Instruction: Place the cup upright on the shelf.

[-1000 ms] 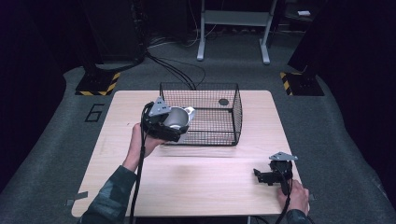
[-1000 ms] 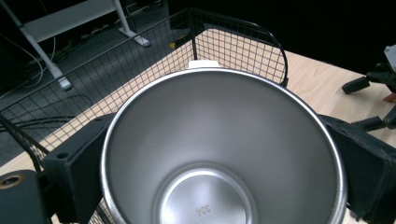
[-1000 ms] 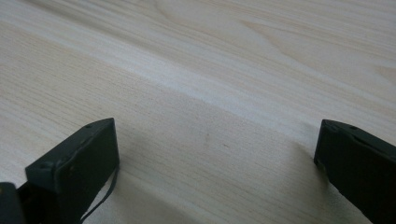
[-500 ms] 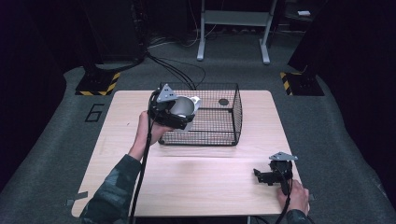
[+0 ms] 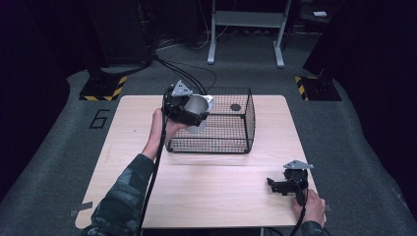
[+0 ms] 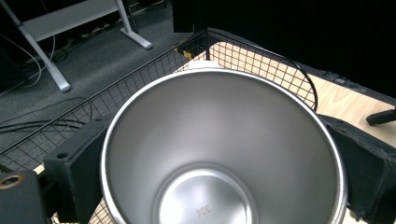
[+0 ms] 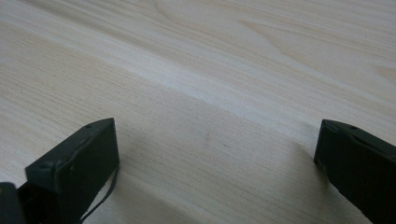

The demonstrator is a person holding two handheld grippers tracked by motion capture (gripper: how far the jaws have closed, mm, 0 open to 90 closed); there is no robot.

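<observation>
1. Since a second ago, the left gripper point(image 5: 193, 109) has risen from the table's left side and carried the steel cup point(image 5: 196, 104) up to the wire basket point(image 5: 231, 140), which stands at the middle of the table's far edge; the right gripper point(image 5: 281, 185) has not stirred.
2. Left gripper's state: clenched on the cup, one black jaw against each side of its wall, as the left gripper view shows around the cup point(image 6: 224, 154).
3. Right gripper's state: released, jaws wide apart and holding nothing, low over the bare table point(image 7: 224, 65) near its right front corner.
4. Where the cup is: held in the air just above the basket's left rim point(image 6: 140, 84), tipped so that its open mouth faces back toward the person and its base points toward the basket's inside.
5. The relation that matters: the basket's open top lies to the right of and below the cup, and the cup's long axis is tilted well off upright. By my reading, setting it inside calls for a short carry rightward past the rim, then a descent.
6. A small dark disc point(image 5: 235, 106) lies on the basket's floor near the far side, well apart from the cup.
7. The left hand is clearly the nearer one to the basket.
</observation>
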